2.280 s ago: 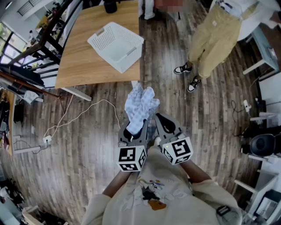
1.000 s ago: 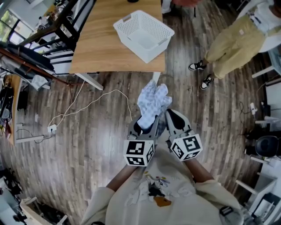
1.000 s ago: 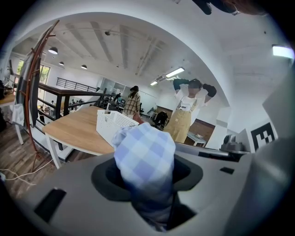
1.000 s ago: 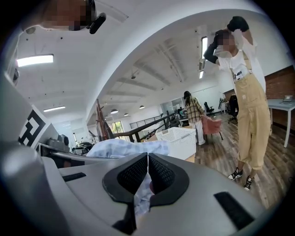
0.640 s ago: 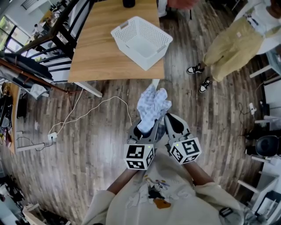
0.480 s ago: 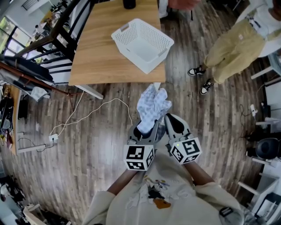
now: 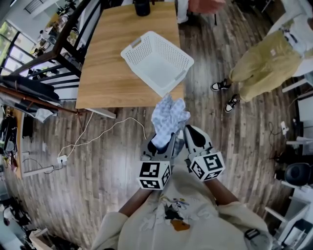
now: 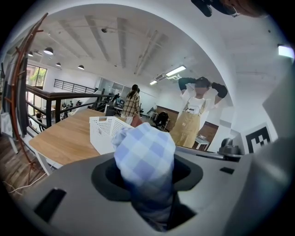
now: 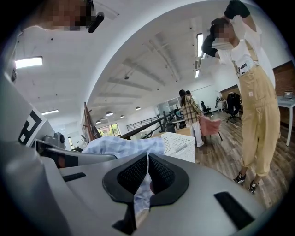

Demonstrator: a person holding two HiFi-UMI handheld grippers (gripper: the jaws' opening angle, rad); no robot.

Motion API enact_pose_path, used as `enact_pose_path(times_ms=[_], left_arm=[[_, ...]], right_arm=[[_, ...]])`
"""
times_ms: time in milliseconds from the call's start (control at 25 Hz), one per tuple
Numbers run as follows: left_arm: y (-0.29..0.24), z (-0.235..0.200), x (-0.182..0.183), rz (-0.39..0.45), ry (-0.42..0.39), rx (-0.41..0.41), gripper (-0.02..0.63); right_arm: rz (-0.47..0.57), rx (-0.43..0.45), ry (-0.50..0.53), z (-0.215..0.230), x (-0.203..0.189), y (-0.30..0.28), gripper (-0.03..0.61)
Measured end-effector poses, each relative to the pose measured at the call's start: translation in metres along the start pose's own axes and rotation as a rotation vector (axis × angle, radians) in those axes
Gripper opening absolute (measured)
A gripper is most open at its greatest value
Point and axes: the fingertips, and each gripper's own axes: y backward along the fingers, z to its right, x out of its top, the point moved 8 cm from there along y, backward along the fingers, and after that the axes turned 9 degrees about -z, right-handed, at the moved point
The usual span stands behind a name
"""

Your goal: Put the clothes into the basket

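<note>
A blue-and-white checked cloth [image 7: 169,117] is bunched up in the air just before the near edge of the wooden table [image 7: 112,68]. My left gripper [image 7: 163,142] is shut on its thick lower bundle [image 8: 145,156]. Close beside it, my right gripper [image 7: 188,134] is shut on a thin fold of the same cloth [image 9: 145,186]. The white perforated basket [image 7: 157,61] stands empty on the table's near right corner, just beyond the cloth. It also shows past the jaws in the left gripper view as the basket [image 8: 104,131] and in the right gripper view as the basket [image 9: 180,144].
A person in tan overalls [image 7: 261,56] stands on the wooden floor to the right of the table. A white cable [image 7: 105,128] trails across the floor at the left. Black railings and chairs [image 7: 46,58] line the table's left side. A dark object [image 7: 142,7] sits at the table's far edge.
The table and basket have drawn nearer in the head view. The held cloth now reaches the table's near edge. Both grippers keep their hold.
</note>
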Motion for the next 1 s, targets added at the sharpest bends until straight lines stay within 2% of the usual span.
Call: enact_pose_path(times_ms=[560, 1000], left_arm=[[-0.082, 0.017, 0.077, 0.056, 0.019, 0.048, 0.202], [-0.126, 0.034, 0.106, 0.071, 0.019, 0.077, 0.202]], right_arm=[[0.022, 0.078, 0.029, 0.079, 0.071, -0.057, 0.025], [0.035, 0.12, 0.035, 0.125, 0.099, -0.077, 0.025]])
